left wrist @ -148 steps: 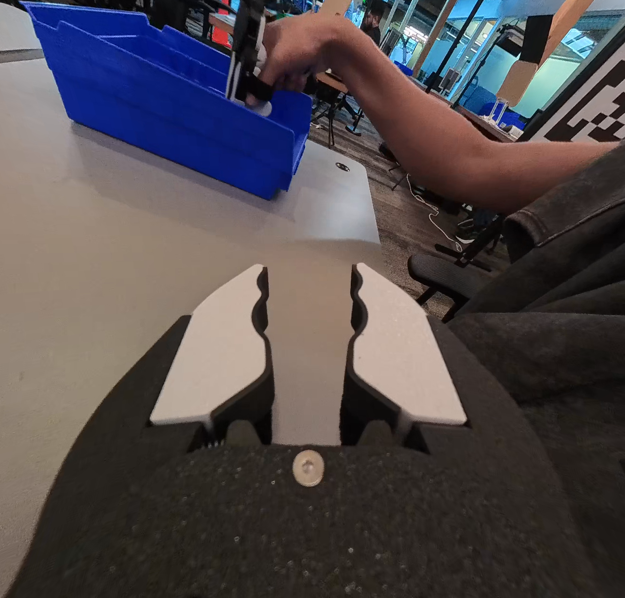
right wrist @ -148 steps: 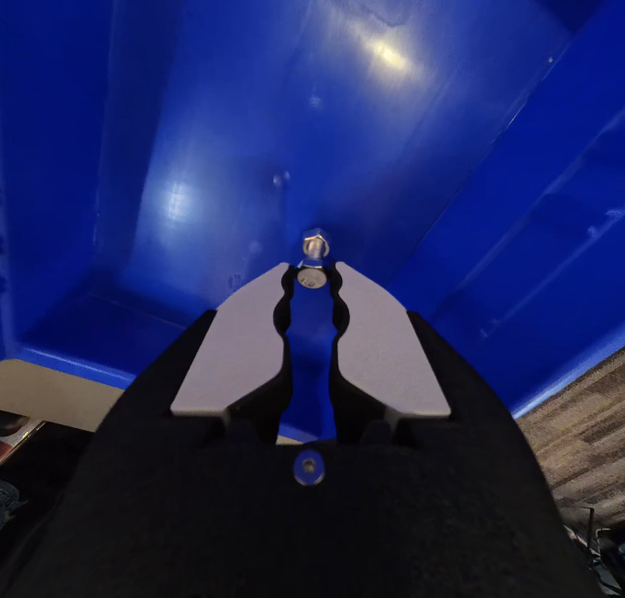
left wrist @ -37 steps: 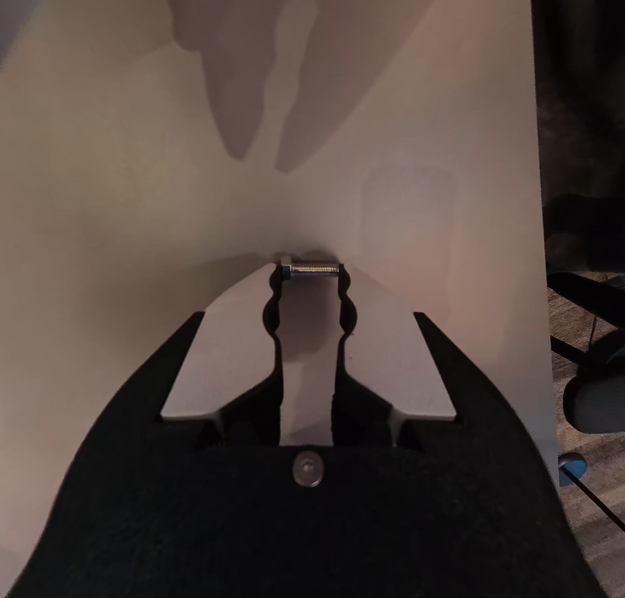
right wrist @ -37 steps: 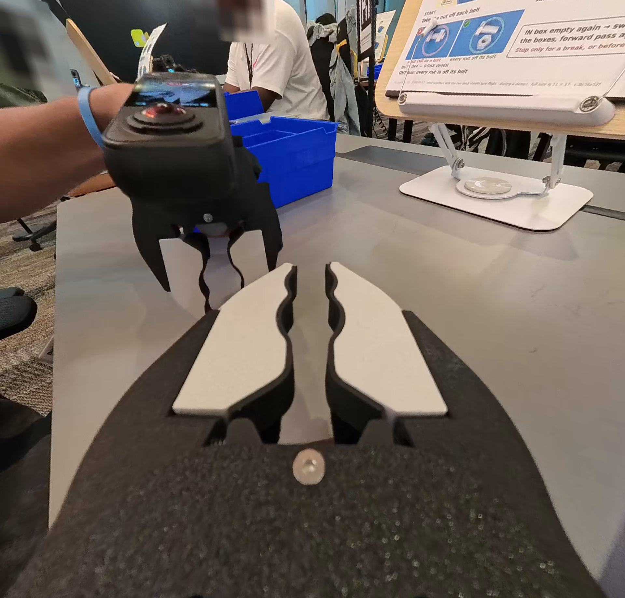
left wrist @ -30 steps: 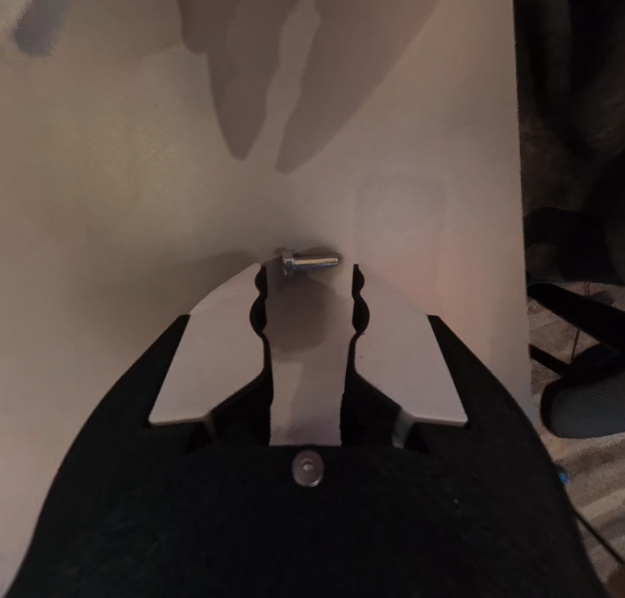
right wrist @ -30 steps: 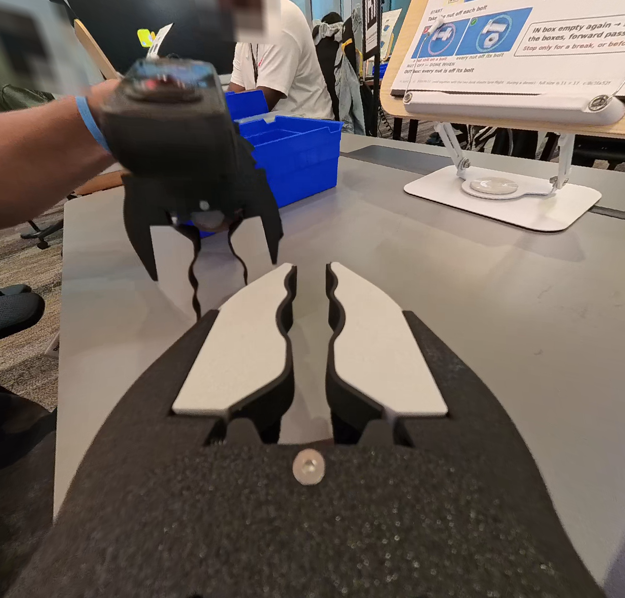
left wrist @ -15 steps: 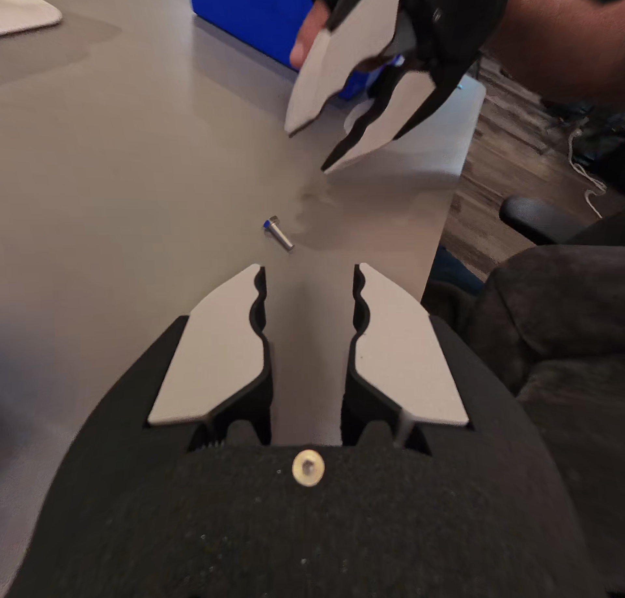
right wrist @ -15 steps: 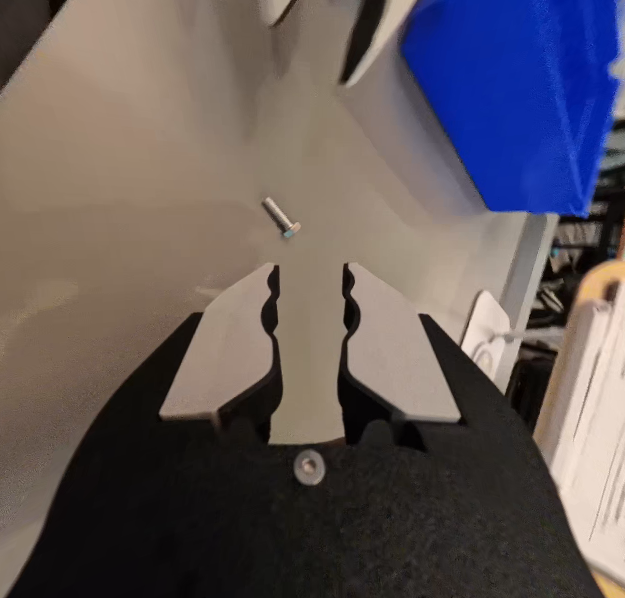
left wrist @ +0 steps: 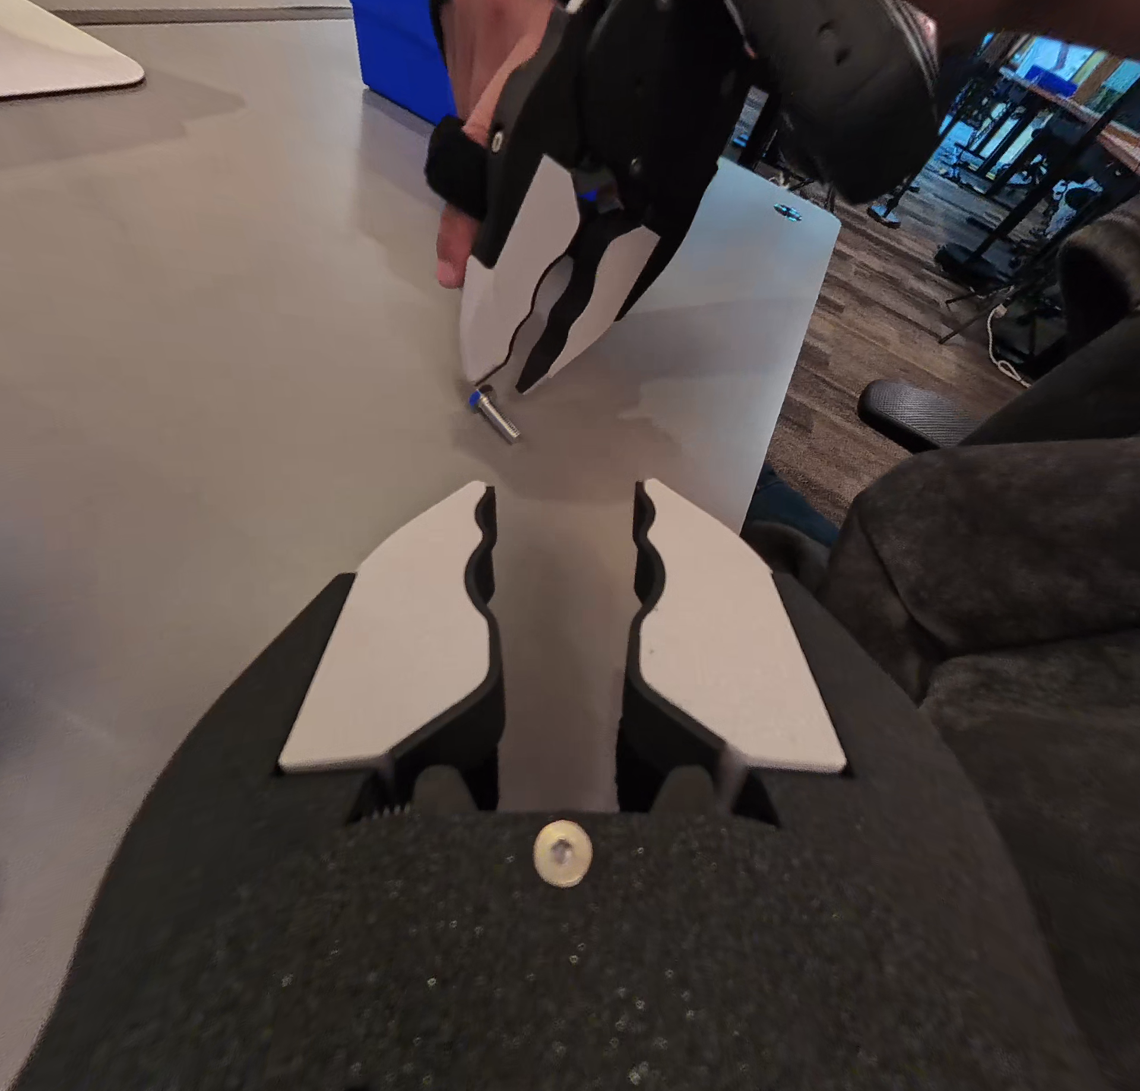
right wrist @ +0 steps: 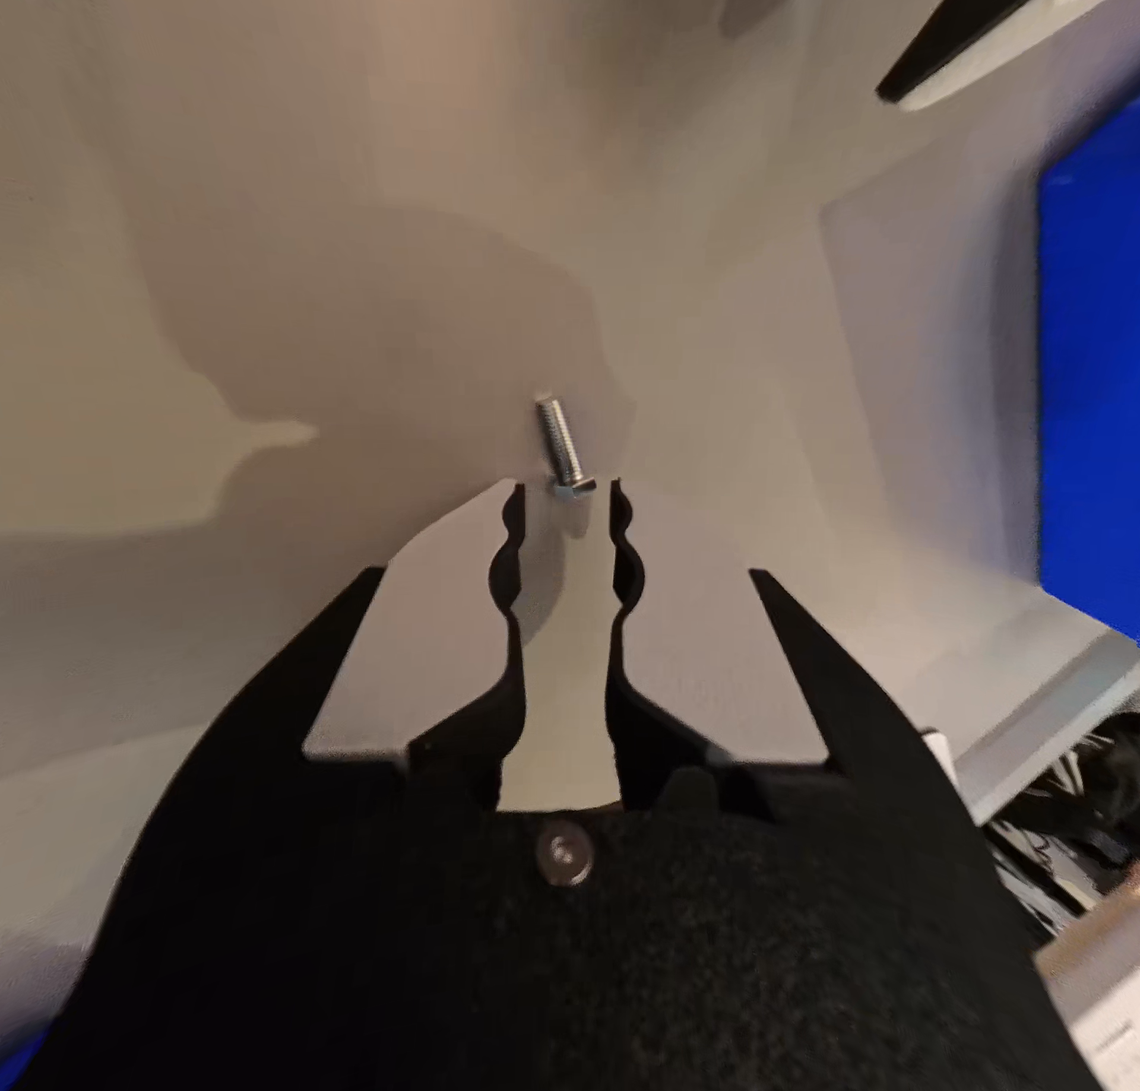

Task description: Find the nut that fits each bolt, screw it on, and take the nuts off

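The bolt lies flat on the grey table, near the table's right edge, where the floor and a dark chair begin. To its left the tabletop is open and bare; a blue bin stands farther off.

In the left wrist view the bolt's long axis runs diagonally, head far-left, threaded end near-right. In the right wrist view the bolt points away, its head just at the fingertips.

The right gripper is tilted down over the bolt's head, jaws apart, tips close to the table. The left gripper is near, in front of the bolt's thread end, jaws wide apart, empty.
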{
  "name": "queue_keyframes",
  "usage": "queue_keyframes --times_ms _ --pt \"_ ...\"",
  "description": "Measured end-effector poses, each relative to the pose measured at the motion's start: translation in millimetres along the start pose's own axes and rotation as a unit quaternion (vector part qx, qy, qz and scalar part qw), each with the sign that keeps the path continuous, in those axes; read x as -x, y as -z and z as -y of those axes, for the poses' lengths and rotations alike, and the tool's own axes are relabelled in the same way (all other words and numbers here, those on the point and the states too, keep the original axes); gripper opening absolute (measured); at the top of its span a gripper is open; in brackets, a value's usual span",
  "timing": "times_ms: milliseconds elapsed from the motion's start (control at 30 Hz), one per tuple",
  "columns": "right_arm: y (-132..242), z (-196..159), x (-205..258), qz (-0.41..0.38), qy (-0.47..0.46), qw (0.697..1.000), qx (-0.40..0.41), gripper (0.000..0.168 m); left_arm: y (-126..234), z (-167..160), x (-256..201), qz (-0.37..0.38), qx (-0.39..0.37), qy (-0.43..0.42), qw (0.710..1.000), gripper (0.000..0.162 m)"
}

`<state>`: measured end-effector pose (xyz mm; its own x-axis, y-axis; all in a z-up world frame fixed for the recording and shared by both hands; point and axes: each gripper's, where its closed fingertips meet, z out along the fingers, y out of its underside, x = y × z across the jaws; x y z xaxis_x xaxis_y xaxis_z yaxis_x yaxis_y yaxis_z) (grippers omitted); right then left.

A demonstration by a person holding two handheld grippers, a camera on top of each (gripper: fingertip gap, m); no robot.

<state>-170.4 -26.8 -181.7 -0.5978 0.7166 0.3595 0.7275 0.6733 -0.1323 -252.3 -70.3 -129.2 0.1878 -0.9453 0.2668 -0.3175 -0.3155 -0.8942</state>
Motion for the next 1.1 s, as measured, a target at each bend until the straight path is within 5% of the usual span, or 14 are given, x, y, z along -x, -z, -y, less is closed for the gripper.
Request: queue_keyframes --times_ms 367,633,733,867,1000,1100 --pt "-12 2 0 0.051 -0.013 0.999 0.011 0.015 -9 -7 -17 -0.024 0.035 -0.038 0.998 0.042" --pt "3 -7 -19 -0.019 -0.168 0.986 -0.018 0.015 -4 -7 -7 -0.003 0.036 -0.033 0.999 0.042" --pt "26 -13 -40 -0.079 -0.330 0.935 -0.109 0.015 1 -6 4 0.028 0.036 -0.030 0.998 0.042" --pt "62 -19 -51 -0.130 -0.521 0.799 -0.269 0.015 0 -10 12 0.065 0.055 -0.039 0.996 0.042" --pt "85 -24 -42 -0.173 -0.611 0.673 -0.379 0.015 -5 -15 17 0.097 0.080 -0.073 0.989 0.041" --pt "88 -23 -33 -0.188 -0.622 0.618 -0.442 0.015 -9 -17 23 0.119 0.092 -0.097 0.984 0.041"
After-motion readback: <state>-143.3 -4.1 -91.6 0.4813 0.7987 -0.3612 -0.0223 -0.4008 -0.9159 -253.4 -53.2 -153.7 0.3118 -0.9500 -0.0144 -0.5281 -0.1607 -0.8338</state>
